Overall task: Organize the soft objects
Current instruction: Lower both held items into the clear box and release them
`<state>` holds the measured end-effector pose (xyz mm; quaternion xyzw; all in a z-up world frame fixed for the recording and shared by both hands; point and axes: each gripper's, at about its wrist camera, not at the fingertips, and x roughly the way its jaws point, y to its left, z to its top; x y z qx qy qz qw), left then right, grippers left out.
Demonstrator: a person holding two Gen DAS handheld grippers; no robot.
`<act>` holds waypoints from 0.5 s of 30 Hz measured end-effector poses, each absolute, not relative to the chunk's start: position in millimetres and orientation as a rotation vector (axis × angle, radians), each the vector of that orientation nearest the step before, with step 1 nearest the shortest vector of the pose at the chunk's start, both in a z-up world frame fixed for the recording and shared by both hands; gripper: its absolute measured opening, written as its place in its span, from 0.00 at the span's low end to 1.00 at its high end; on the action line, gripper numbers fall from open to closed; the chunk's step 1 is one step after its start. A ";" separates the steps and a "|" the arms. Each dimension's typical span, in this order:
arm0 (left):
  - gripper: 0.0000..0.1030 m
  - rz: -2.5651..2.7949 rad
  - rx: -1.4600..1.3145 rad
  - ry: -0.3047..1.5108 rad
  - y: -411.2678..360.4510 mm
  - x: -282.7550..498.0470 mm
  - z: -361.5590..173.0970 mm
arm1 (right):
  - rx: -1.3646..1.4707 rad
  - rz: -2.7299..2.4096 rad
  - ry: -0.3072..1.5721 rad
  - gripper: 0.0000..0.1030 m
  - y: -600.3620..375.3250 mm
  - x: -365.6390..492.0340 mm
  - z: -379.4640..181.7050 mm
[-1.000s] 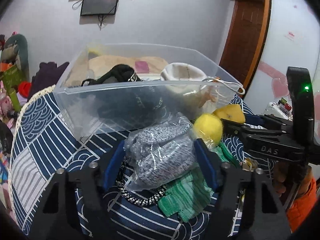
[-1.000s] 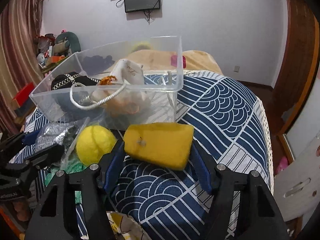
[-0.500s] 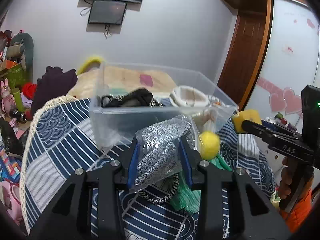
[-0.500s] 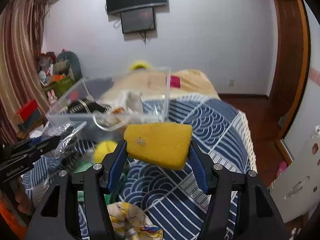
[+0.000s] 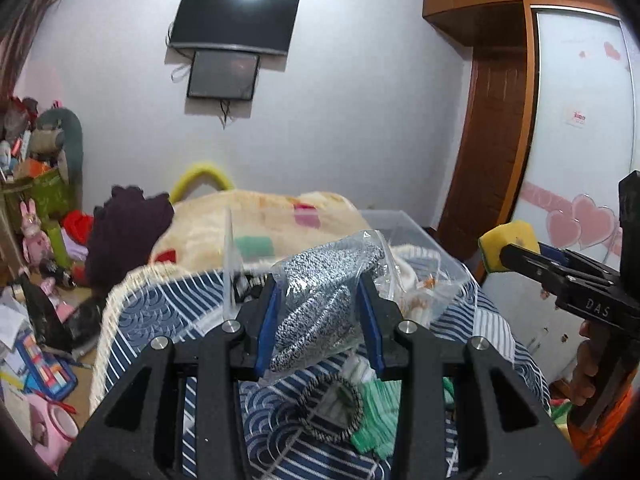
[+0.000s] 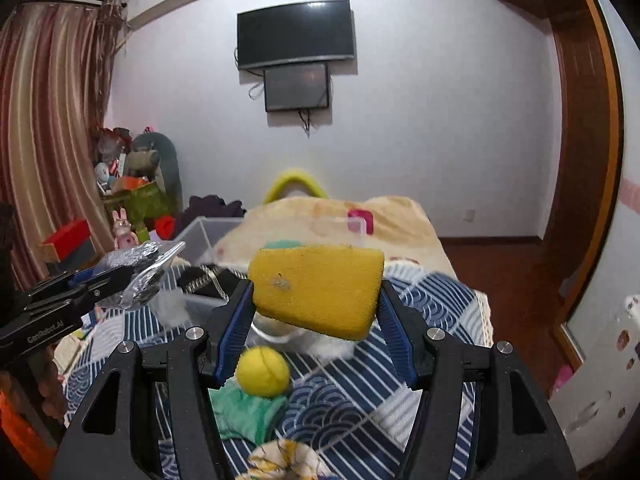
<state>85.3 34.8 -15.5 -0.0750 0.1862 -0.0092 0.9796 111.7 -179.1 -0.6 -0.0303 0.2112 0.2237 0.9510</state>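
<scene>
Tools lift two soft things clear of the bed

Left tool (image 5: 320, 316) has clamped down on the bagged grey knit (image 5: 320, 304); right tool (image 6: 316, 320) grips the yellow sponge (image 6: 316, 290). Both have risen off the bed (image 6: 432, 304), up beside the clear bin (image 5: 420, 256). Next, likely dropping in.

Ahead of both loaded tools, the clear plastic bin (image 5: 416, 236) stands open-topped on the patterned bedspread (image 6: 432, 300), its near wall the only barrier. Air above its rim is free. Below, a yellow ball (image 6: 262, 372) and a green cloth (image 6: 248, 412) crowd the bedspread.
</scene>
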 end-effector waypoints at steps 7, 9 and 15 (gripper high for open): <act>0.36 -0.001 -0.103 0.340 32.0 104.8 -3.0 | -0.063 0.475 0.414 0.56 -157.0 133.9 0.9; 0.36 0.003 -0.103 0.351 32.0 114.9 -3.9 | -0.060 0.490 0.431 0.56 -148.2 142.6 -1.3; 0.36 0.039 -0.100 0.418 36.0 148.5 -16.7 | -0.093 0.506 0.482 0.56 -126.5 162.7 -13.3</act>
